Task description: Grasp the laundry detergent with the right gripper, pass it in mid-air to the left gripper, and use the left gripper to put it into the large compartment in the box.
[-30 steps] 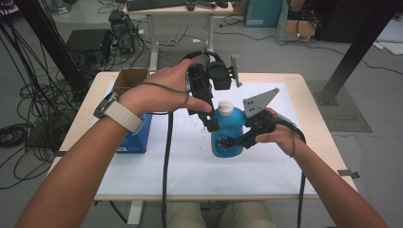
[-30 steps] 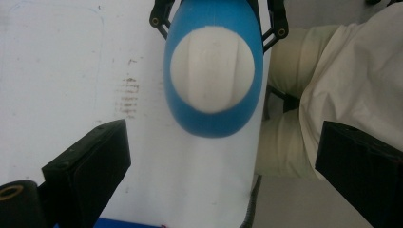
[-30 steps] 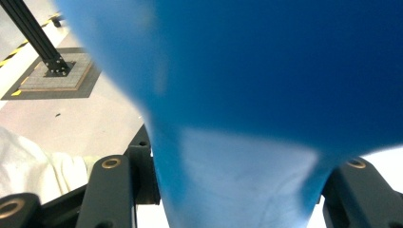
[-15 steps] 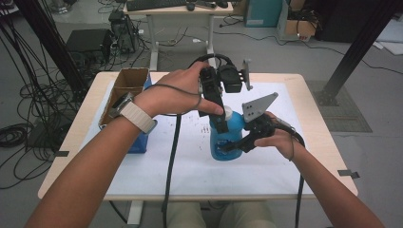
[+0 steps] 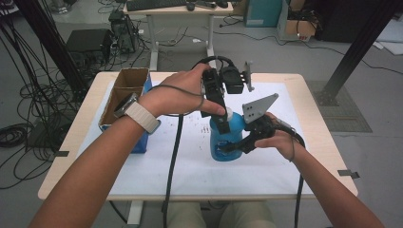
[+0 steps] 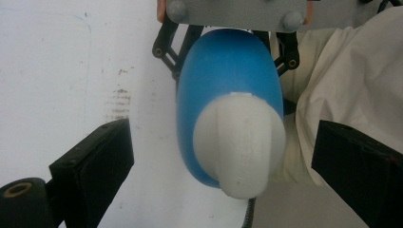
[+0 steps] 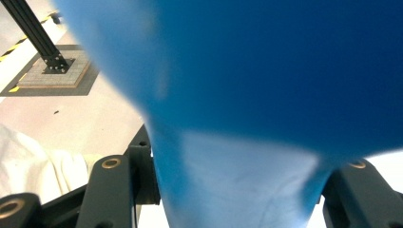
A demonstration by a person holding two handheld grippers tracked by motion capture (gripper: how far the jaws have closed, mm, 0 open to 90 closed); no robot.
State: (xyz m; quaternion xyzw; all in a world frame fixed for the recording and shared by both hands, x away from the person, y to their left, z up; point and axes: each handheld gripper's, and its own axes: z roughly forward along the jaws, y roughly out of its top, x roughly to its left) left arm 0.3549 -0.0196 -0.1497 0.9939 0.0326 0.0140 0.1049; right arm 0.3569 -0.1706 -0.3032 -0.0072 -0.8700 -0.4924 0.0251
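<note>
Pale wooden tabletop (image 5: 304, 90) under a white paper sheet (image 5: 190, 161) speckled with small dark marks, ringed by grey floor, tangled cables and black frame posts. Standing upright near the middle of the sheet: a blue plastic bottle (image 5: 227, 137) with a rounded white cap (image 5: 227, 114). Clamped around the bottle's lower body from the right: the right gripper (image 5: 237, 144), jaws pressed against the blue plastic on both sides, as in the right gripper view, where the blue wall (image 7: 266, 95) looms close between the two black jaws. Hovering above the cap and pointing down: the left gripper (image 5: 217, 108), jaws spread wide and just now closing a little, with the white cap (image 6: 240, 142) between them yet touching neither in the left gripper view. At the table's left edge, well apart from the bottle: an open brown cardboard box (image 5: 124, 92) with a blue side. Across the bottom of the high view: bare forearms, the left wrist in a pale watch strap (image 5: 140, 116).
</note>
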